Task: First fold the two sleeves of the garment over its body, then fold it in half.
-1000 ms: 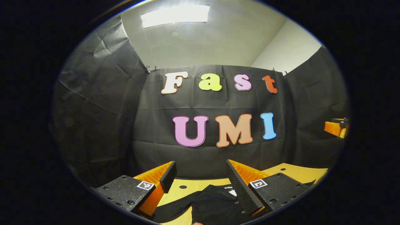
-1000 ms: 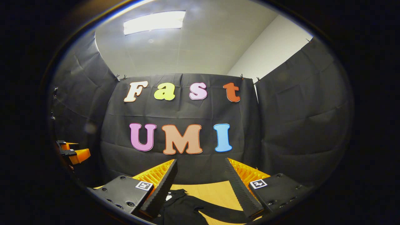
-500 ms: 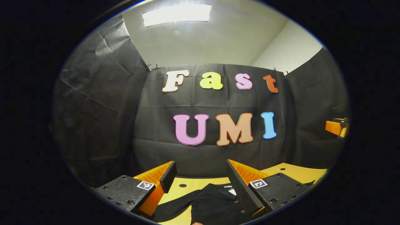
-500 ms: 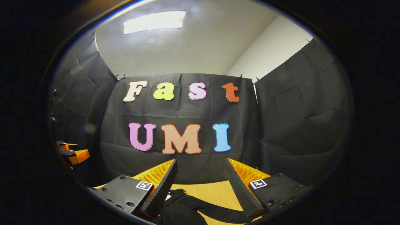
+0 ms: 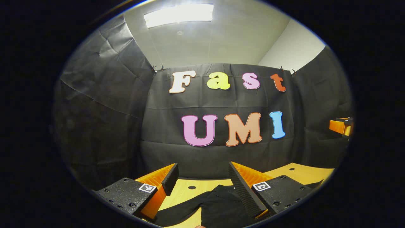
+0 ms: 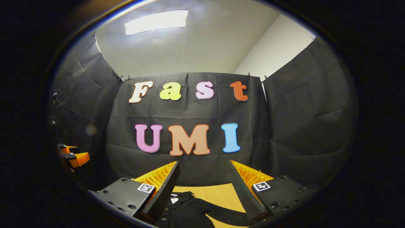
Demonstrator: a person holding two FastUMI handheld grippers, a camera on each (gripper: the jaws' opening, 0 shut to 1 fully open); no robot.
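Observation:
A black garment [image 5: 218,207] lies flat on the wooden table [image 5: 300,173], its collar toward the far wall and one sleeve stretching down-left. My left gripper [image 5: 202,173] hangs open above it, nothing between the fingers. In the right gripper view the same garment [image 6: 186,212] shows its collar with a white tag and the other sleeve running right under my right finger. My right gripper [image 6: 202,169] is open too, held above the cloth. The right gripper [image 5: 341,126] shows at the far right edge of the left gripper view, and the left gripper [image 6: 74,156] at the far left of the right gripper view.
The booth's black cloth wall [image 5: 221,152] closes off the table's far side and both flanks. Small round holes [image 5: 191,187] dot the tabletop near the far edge. Bare wood [image 6: 218,193] lies beyond the collar.
Both views have panned slightly left, so the wall has slid right. In the left gripper view the collar tag has slipped behind the right finger. Both grippers stay open.

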